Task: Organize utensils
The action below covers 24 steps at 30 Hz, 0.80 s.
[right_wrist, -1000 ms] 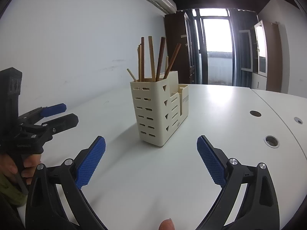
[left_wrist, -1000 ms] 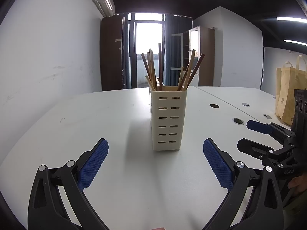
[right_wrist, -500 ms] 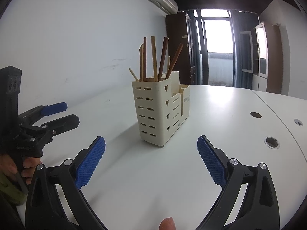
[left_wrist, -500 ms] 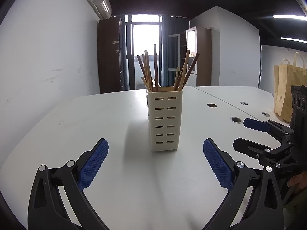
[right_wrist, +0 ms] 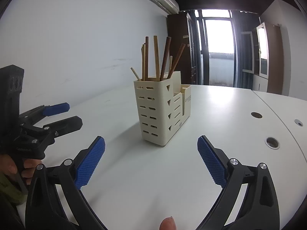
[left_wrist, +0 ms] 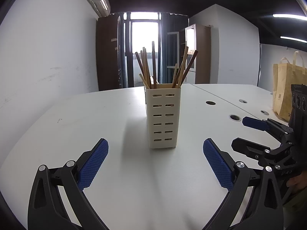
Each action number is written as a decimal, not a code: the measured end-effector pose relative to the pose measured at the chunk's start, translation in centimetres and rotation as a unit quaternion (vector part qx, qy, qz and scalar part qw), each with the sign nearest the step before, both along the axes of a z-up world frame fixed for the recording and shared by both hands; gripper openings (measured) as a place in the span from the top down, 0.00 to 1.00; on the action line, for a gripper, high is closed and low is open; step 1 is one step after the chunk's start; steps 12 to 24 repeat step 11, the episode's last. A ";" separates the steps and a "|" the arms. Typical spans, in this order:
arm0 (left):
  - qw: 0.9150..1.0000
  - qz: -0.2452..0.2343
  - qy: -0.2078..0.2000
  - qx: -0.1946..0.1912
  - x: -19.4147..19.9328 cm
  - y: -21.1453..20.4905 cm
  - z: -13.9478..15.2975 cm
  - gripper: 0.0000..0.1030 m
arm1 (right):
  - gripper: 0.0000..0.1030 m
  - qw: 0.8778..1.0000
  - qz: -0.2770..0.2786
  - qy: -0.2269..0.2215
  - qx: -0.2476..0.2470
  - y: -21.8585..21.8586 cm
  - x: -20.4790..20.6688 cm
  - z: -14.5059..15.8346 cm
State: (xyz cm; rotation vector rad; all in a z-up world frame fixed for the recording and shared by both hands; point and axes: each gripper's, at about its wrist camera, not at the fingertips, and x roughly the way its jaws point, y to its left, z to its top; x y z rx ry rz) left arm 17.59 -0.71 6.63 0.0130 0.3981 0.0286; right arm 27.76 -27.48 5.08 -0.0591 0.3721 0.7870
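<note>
A cream slotted utensil holder stands upright on the white table, with several wooden chopsticks fanned out of its tall compartment. My left gripper is open, its blue pads wide apart just short of the holder and empty. In the right wrist view the holder shows lower side compartments, and the chopsticks stick up above it. My right gripper is also open and empty in front of it. Each gripper appears in the other's view: right gripper, left gripper.
A tan paper bag stands at the table's far right. Round cable holes and a seam run along the right side. A white wall borders the left. A person's hand holds the left gripper.
Both views drifted only slightly: the holder slid a little left in the left view and a little right in the right view. Both grippers stayed open and the holder stayed put.
</note>
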 end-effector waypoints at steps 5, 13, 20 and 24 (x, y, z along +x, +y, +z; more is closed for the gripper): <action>1.000 -0.005 -0.001 -0.002 -0.1 0.0 0.1 0.06 | 0.05 1.000 0.000 -0.001 -0.002 0.0 0.0 -0.1; 1.000 -0.014 0.001 -0.002 -0.1 -0.2 0.1 0.06 | 0.05 1.000 -0.004 -0.001 0.000 -0.1 0.0 -0.1; 1.000 -0.014 0.001 -0.002 -0.1 -0.2 0.1 0.06 | 0.05 1.000 -0.004 -0.001 0.000 -0.1 0.0 -0.1; 1.000 -0.014 0.001 -0.002 -0.1 -0.2 0.1 0.06 | 0.05 1.000 -0.004 -0.001 0.000 -0.1 0.0 -0.1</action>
